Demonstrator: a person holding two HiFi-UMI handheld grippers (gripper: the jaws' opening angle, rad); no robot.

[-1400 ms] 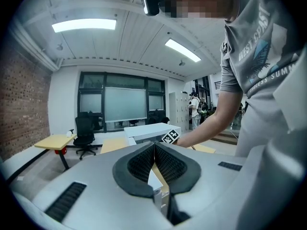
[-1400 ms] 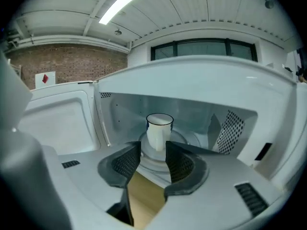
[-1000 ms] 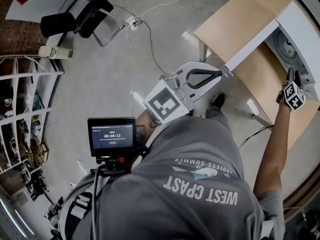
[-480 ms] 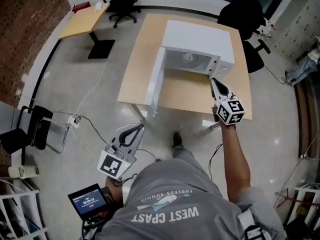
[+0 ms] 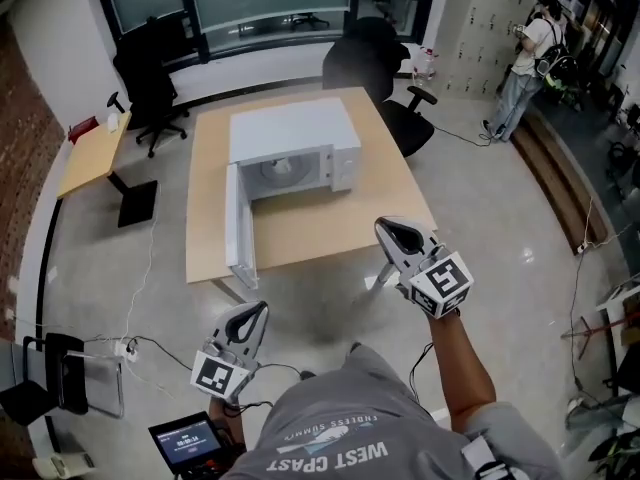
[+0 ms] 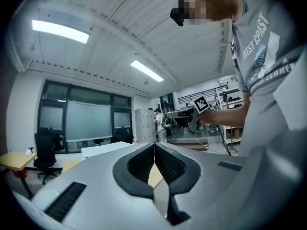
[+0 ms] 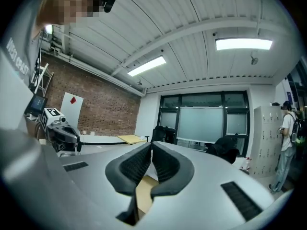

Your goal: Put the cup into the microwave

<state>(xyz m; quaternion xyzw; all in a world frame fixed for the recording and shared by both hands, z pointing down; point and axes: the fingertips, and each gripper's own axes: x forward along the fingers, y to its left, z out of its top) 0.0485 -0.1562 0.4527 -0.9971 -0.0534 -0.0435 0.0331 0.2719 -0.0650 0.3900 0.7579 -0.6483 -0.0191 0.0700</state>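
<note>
Right gripper (image 5: 388,230) has its jaws pressed together on nothing, left gripper (image 5: 258,314) same, both well short of the table (image 5: 330,233). Microwave (image 5: 295,133) door (image 5: 238,223) hangs open. Cup: prob that pale round thing (image 5: 283,169) in the cavity, but could be the turntable, too small to tell. If it's the cup, placing looks done imo; next = swing the door shut.

White microwave (image 5: 295,143) on the bench (image 5: 330,230), door (image 5: 238,226) swung open. My left claw (image 5: 258,314) and right claw (image 5: 391,233) sit short of it, jaws together.
</note>
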